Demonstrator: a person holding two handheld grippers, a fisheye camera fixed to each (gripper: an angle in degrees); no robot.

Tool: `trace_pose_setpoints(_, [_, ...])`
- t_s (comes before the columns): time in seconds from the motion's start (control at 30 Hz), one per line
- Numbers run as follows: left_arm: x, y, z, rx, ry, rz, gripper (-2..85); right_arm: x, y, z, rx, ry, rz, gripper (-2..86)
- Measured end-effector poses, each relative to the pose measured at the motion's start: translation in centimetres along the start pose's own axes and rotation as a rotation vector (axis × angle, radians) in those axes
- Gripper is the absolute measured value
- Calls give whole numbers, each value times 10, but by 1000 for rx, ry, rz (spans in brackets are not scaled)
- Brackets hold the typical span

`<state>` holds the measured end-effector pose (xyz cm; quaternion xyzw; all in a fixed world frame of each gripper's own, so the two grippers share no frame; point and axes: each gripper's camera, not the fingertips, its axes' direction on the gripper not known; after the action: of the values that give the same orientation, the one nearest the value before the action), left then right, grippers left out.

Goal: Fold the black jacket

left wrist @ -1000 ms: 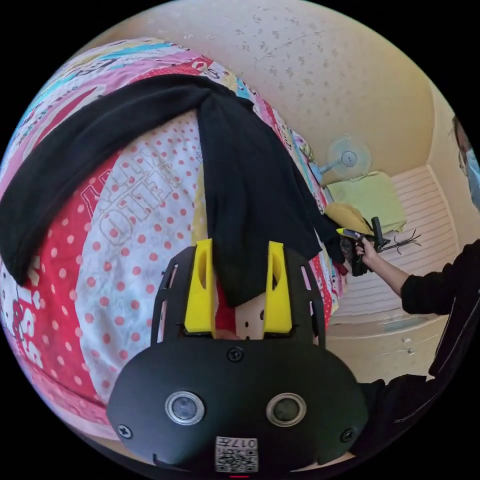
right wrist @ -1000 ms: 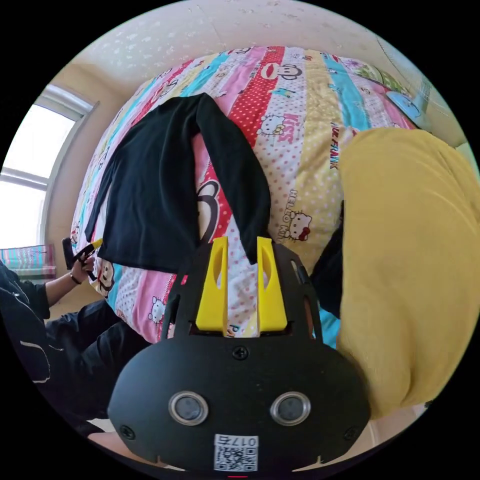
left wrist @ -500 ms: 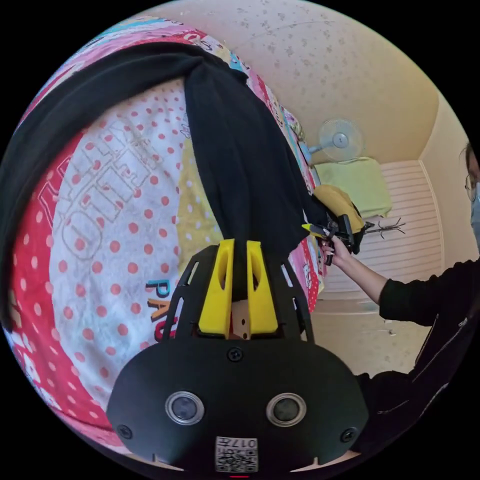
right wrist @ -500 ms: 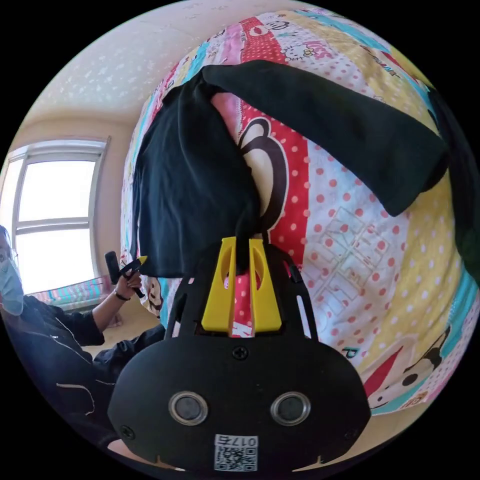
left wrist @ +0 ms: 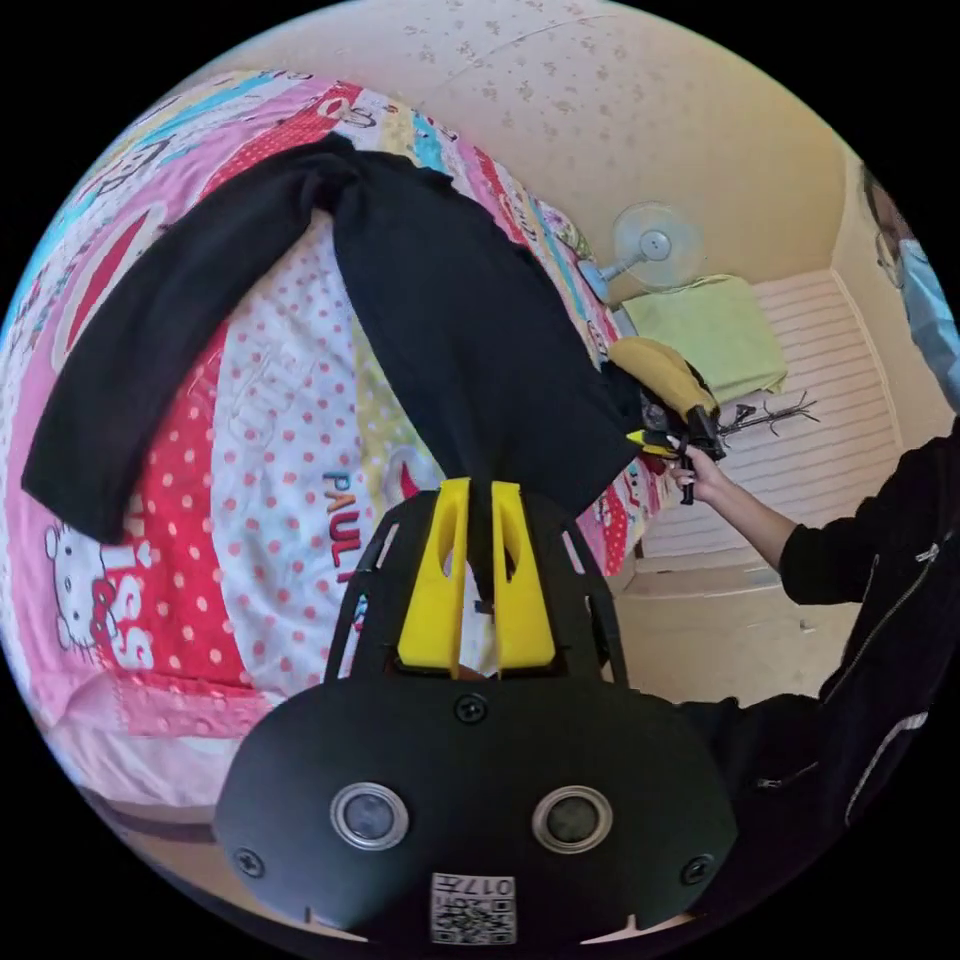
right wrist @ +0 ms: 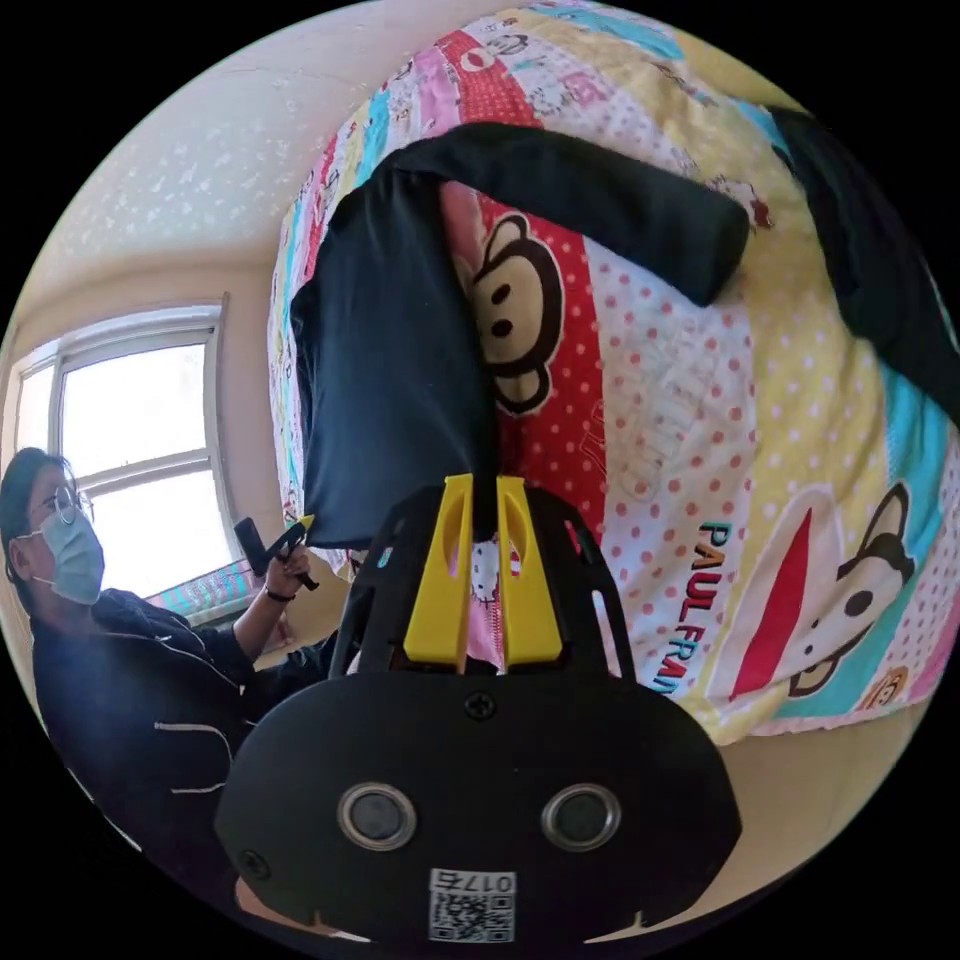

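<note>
So both tools are clamped on the black jacket (left wrist: 470,340) hem, left tool (left wrist: 476,520) and right tool (right wrist: 484,515), over the cartoon-print bed (right wrist: 690,420).

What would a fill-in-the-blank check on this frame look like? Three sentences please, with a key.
1. Both grippers, left and right, have their jaws shut on the hem of the black ____.
2. The jacket lies on a patterned ____.
3. Against the wall beyond the bed stands a ____.

Missing words: jacket; bed; fan
</note>
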<state>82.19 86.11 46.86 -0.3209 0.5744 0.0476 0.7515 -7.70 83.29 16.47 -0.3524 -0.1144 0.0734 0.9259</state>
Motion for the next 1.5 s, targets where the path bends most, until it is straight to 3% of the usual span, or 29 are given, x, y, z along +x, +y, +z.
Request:
trace_pose_setpoints(0.13, [-12, 8, -1, 129, 149, -46, 71, 43, 8, 25, 46, -220, 42, 54])
trace_pose_setpoints(0.23, [-25, 11, -38, 189, 181, -52, 102, 30, 15, 17, 41, -221, -22, 68])
trace_pose_setpoints(0.33, [-68, 35, -101, 387, 317, -163, 99, 7, 27, 1, 14, -161, -19, 82])
trace_pose_setpoints(0.4, [-102, 56, -153, 532, 178, -238, 100, -20, 34, -11, 5, -67, -25, 86])
trace_pose_setpoints(0.47, [-127, 60, -181, 563, 3, -287, 120, -85, 49, -23, 99, 85, -114, 89])
trace_pose_setpoints(0.63, [-184, 48, -208, 543, -269, -338, 125, -259, 67, 56, 88, 226, -485, 65])
trace_pose_setpoints(0.73, [-224, 44, -190, 452, -193, -441, 109, -370, 82, 163, -3, 305, -787, 50])
trace_pose_setpoints(0.8, [-248, 47, -167, 395, -27, -540, 101, -420, 90, 228, -49, 221, -916, 57])
trace_pose_setpoints(0.87, [-249, 54, -161, 430, -40, -535, 99, -474, 98, 314, -128, 147, -1027, 63])
trace_pose_setpoints(0.97, [-254, 62, -160, 448, -64, -514, 97, -532, 119, 401, -163, 297, -1201, 74])
trace_pose_setpoints(1.17, [-299, 86, -162, 500, 136, -657, 95, -572, 171, 488, -215, 706, -1512, 80])
trace_pose_setpoints(1.37, [-333, 95, -157, 509, 257, -658, 92, -572, 199, 513, -256, 787, -1556, 91])
trace_pose_setpoints(1.5, [-345, 98, -152, 518, 275, -699, 73, -575, 219, 526, -184, 885, -1526, 85])
